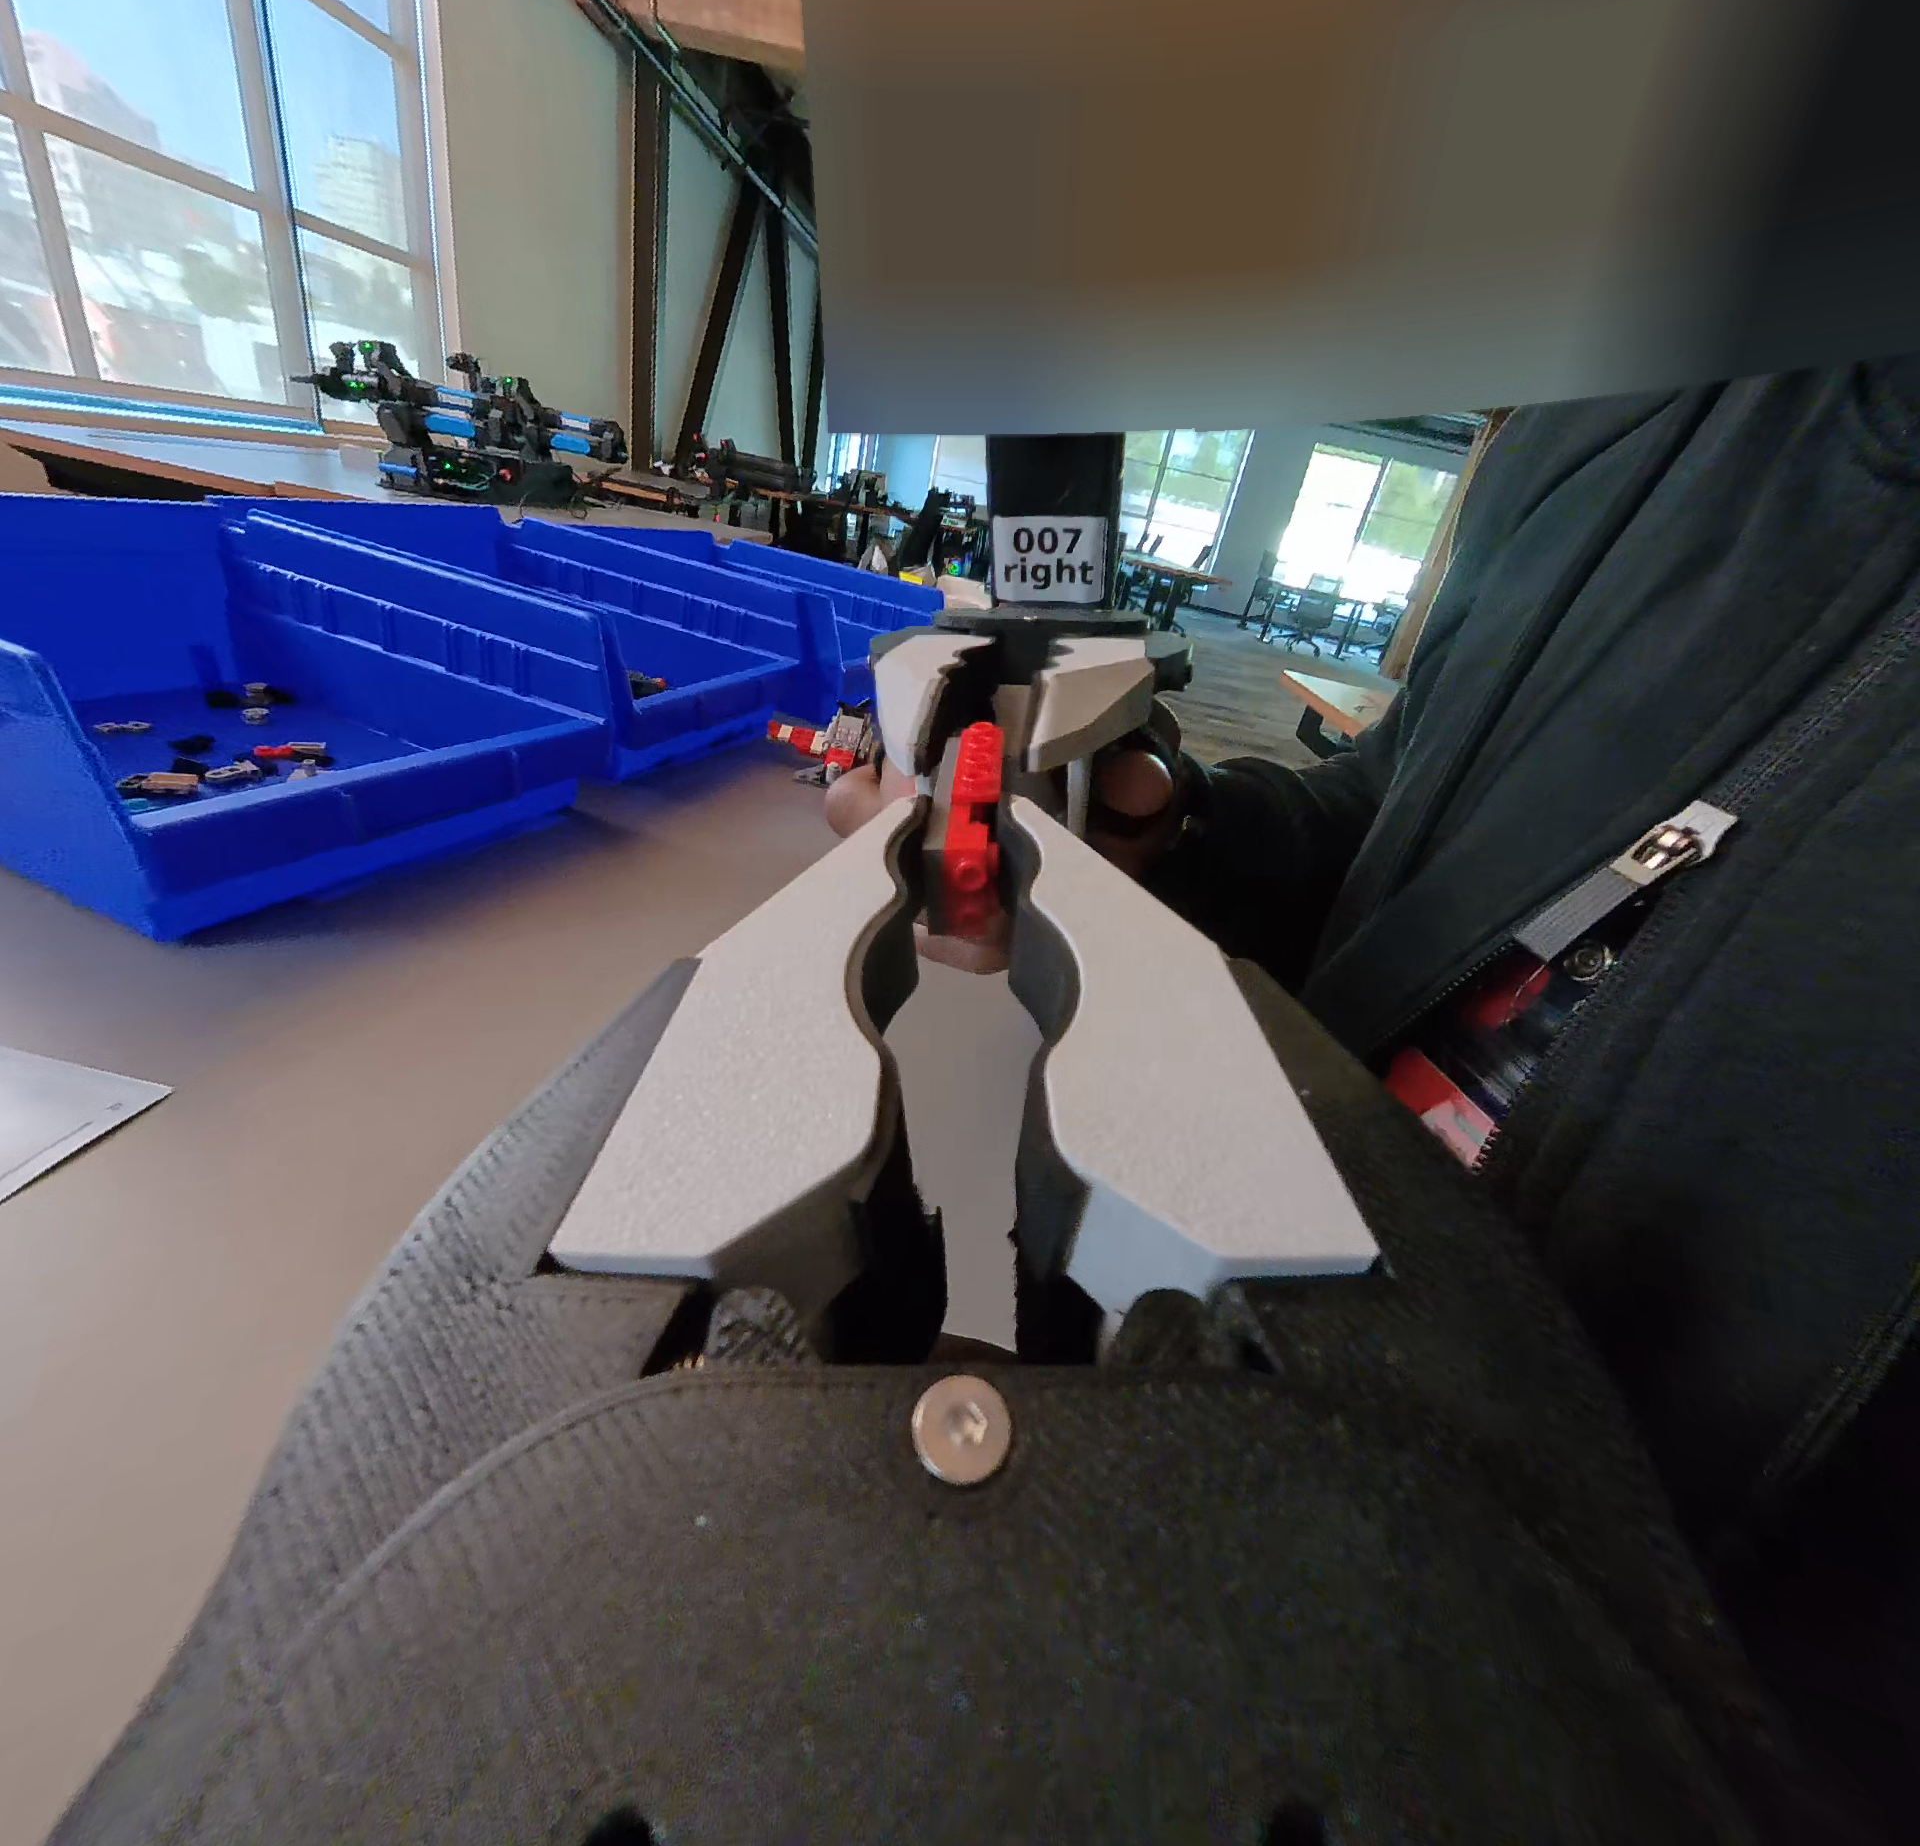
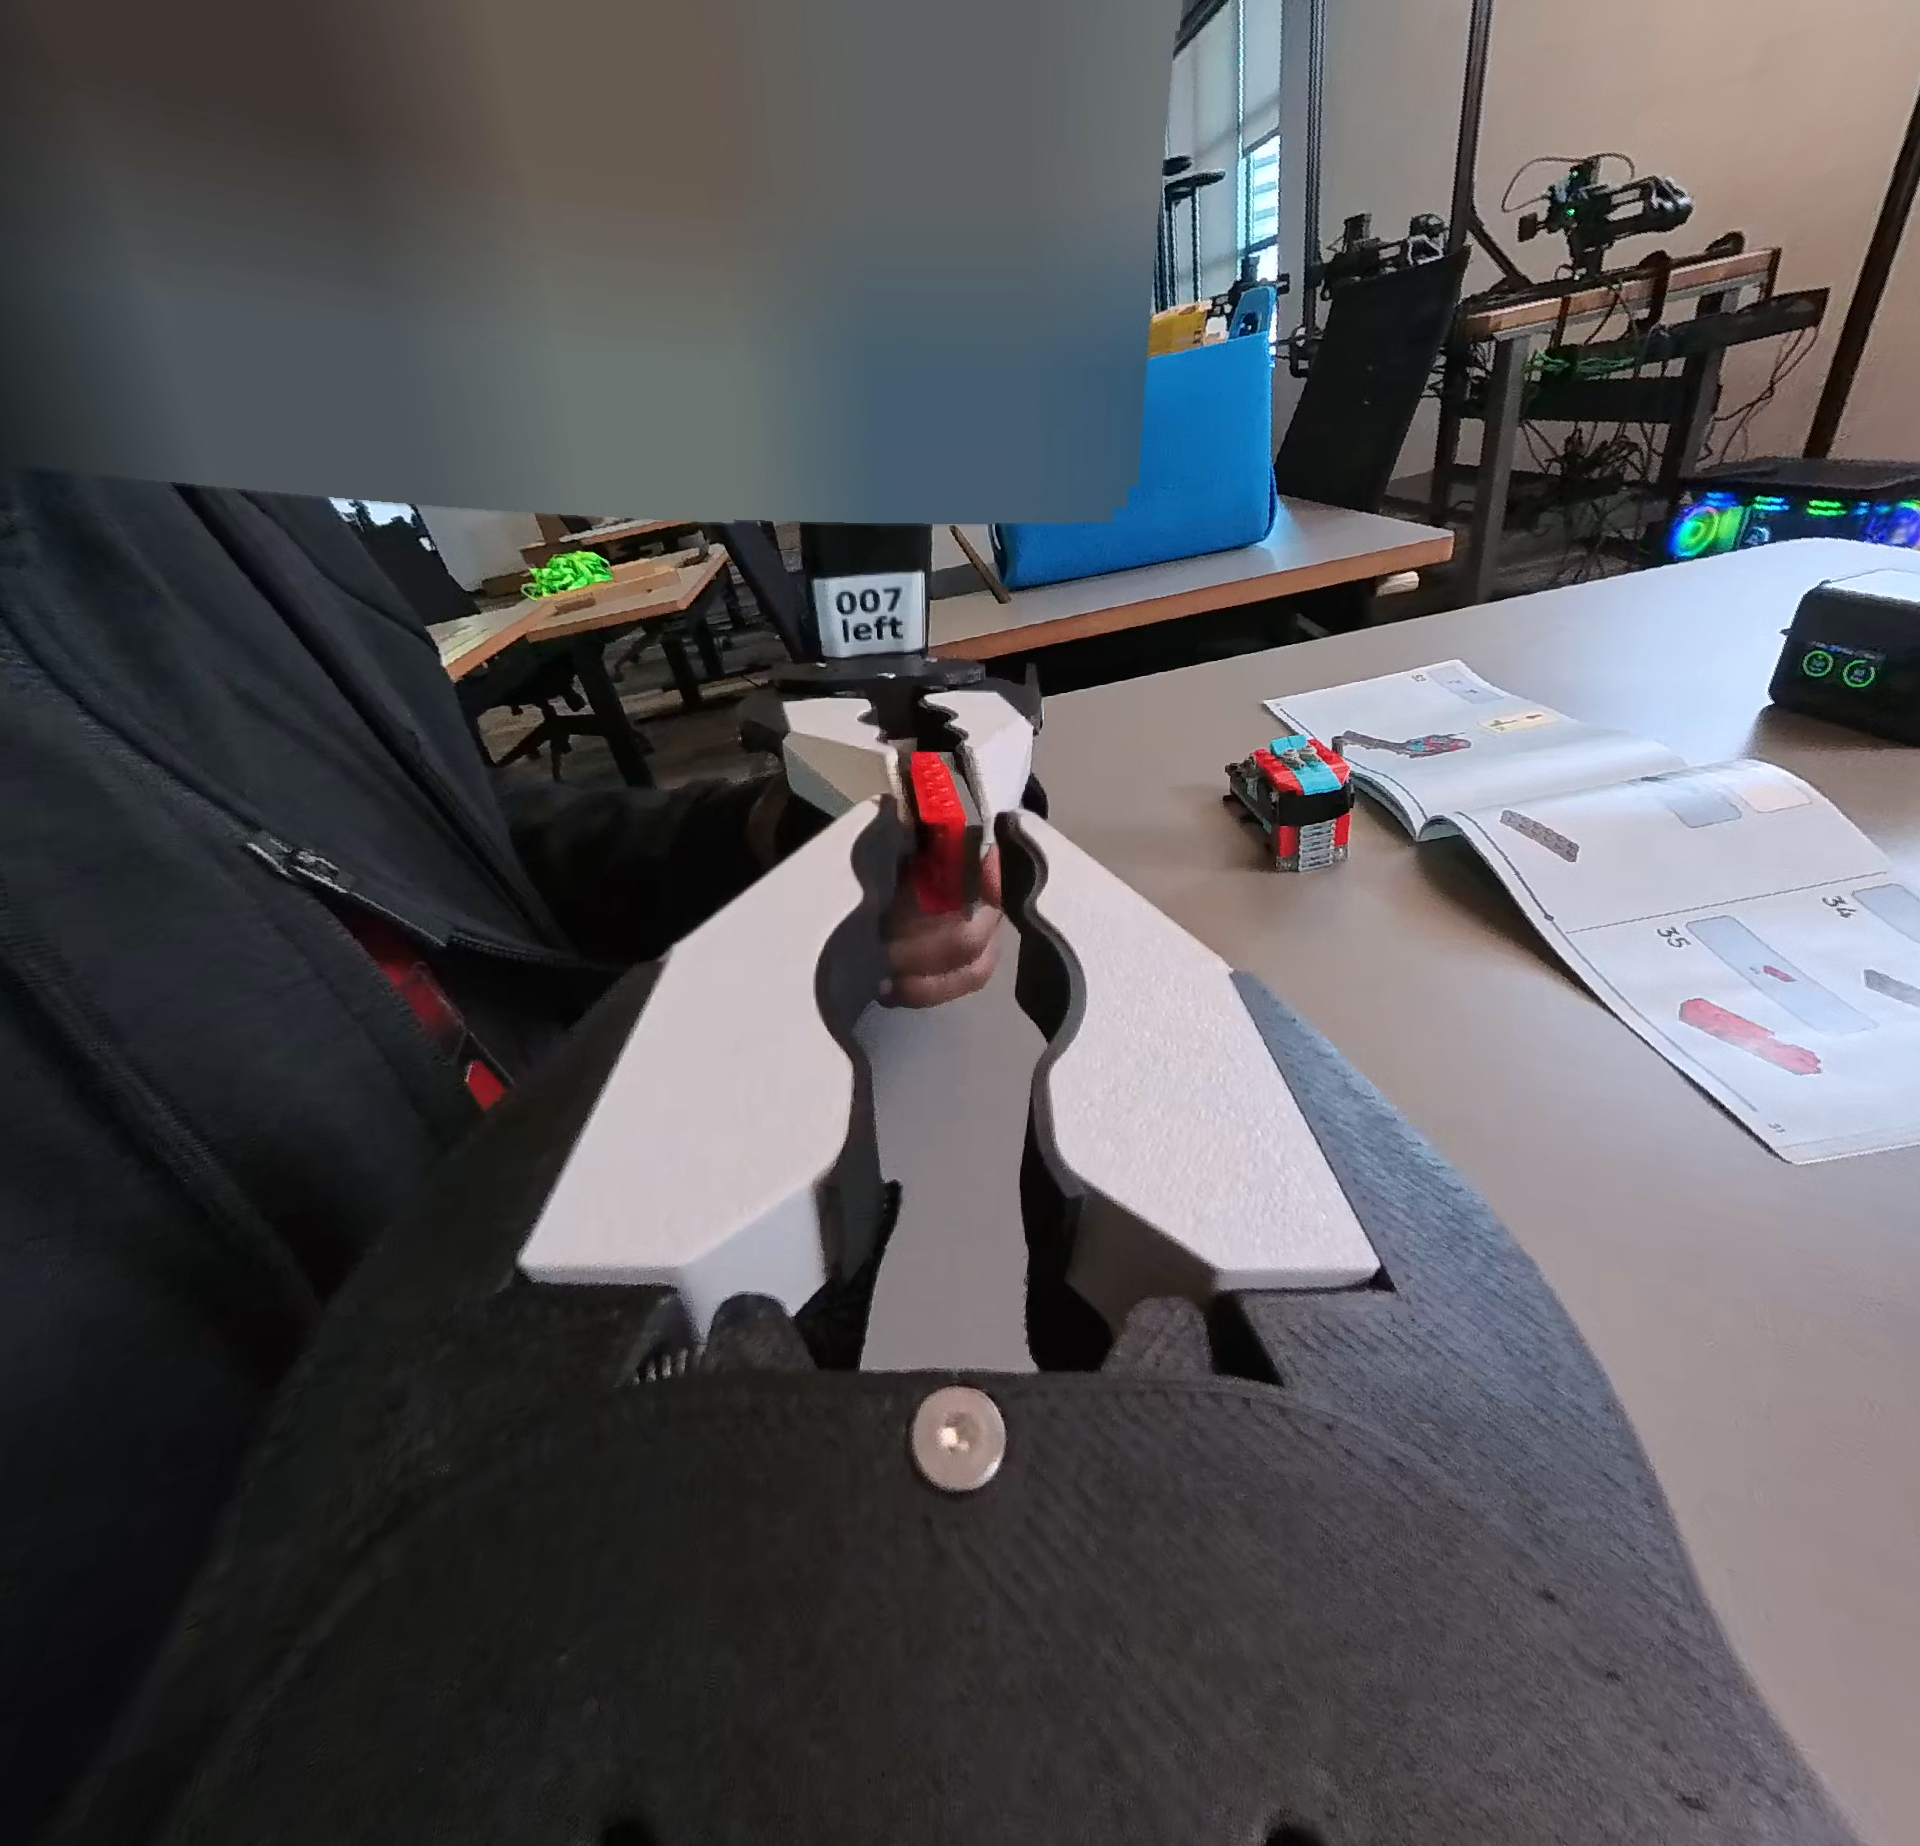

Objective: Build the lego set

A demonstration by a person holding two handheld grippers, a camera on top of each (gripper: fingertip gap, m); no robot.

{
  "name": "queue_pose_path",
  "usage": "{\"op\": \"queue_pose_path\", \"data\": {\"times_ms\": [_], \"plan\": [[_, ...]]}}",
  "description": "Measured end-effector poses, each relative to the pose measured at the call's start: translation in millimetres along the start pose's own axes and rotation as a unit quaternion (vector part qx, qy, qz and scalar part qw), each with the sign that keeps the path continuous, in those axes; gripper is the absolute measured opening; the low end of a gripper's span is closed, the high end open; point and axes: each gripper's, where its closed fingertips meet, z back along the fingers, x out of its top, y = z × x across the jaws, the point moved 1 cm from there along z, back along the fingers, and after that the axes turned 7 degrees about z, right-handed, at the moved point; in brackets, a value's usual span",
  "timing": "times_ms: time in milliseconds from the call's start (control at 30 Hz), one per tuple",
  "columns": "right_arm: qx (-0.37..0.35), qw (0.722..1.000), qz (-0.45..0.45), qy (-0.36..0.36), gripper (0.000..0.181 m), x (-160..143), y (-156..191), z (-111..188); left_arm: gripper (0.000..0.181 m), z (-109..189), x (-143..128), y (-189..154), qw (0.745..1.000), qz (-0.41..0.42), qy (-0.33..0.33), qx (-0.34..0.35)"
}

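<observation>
Above the worktop (image 2: 1351, 1017), both hand-held grippers, left (image 1: 961, 861) and right (image 2: 940, 840), clamp one red brick piece (image 1: 971, 840); next, I judge, press it together, with the bins (image 1: 312, 757) at 10 o'clock.

Daylight came from the tall windows (image 1: 208, 165) at far left in the left wrist view, bright but not blown out; far windows behind were overexposed; the grey surface (image 1: 260, 1017) took a soft, even sheen with faint shadows under the blue bins (image 1: 312, 757); wide-angle distortion bowed the window frames and stretched the near edges; a large smooth blur patch covered the top of both views; the right wrist view was dimmer, slightly motion-blurred around the left hand-held gripper (image 2: 940, 788); the booklet (image 2: 1662, 861) stayed readable in shape, evenly lit.
</observation>
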Motion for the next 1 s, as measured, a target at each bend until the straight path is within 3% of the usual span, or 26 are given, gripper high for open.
{"op": "queue_pose_path", "data": {"times_ms": [1000], "plan": [[0.006, 0.999, 0.032, 0.015, 0.009, -2.4, 5.2, -3.4, 0.010, 0.6, 0.7, -6.4, 0.998, 0.037, -0.027, -0.038]]}}
